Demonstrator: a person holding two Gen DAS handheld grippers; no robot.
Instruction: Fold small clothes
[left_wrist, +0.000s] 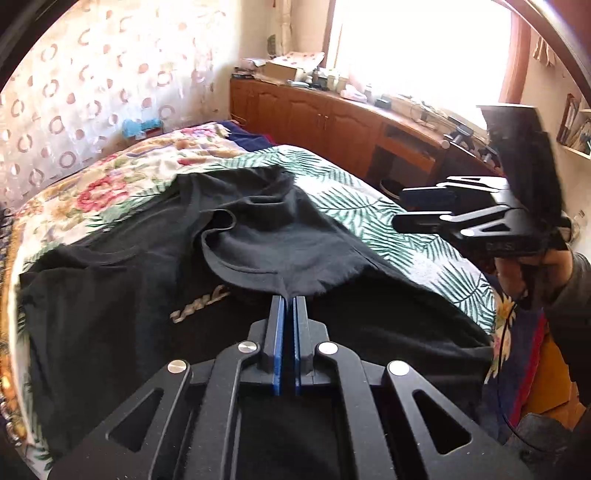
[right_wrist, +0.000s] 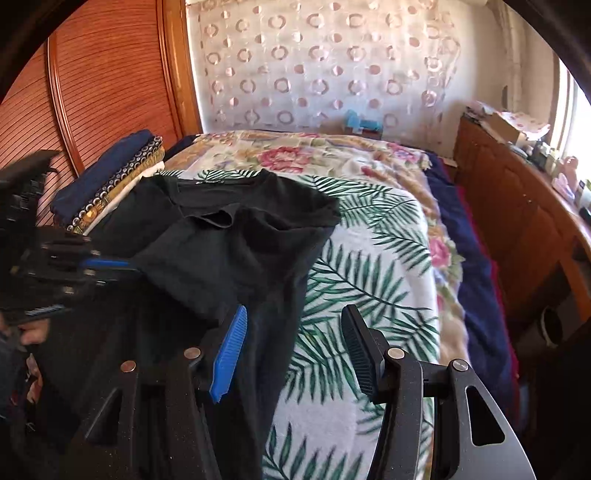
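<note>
The black cotton T-shirt (left_wrist: 122, 295) lies spread over the palm-leaf blanket (left_wrist: 413, 236) on the bed, one flap doubled toward its middle. The left gripper (left_wrist: 290, 301) is clamped on that flap's edge, so a fold seems under way; next it likely wants laying flat and smoothing. The right gripper (right_wrist: 291, 350) hangs open over the shirt's right edge, holding nothing. The shirt's near hem is hidden behind the grippers.
</note>
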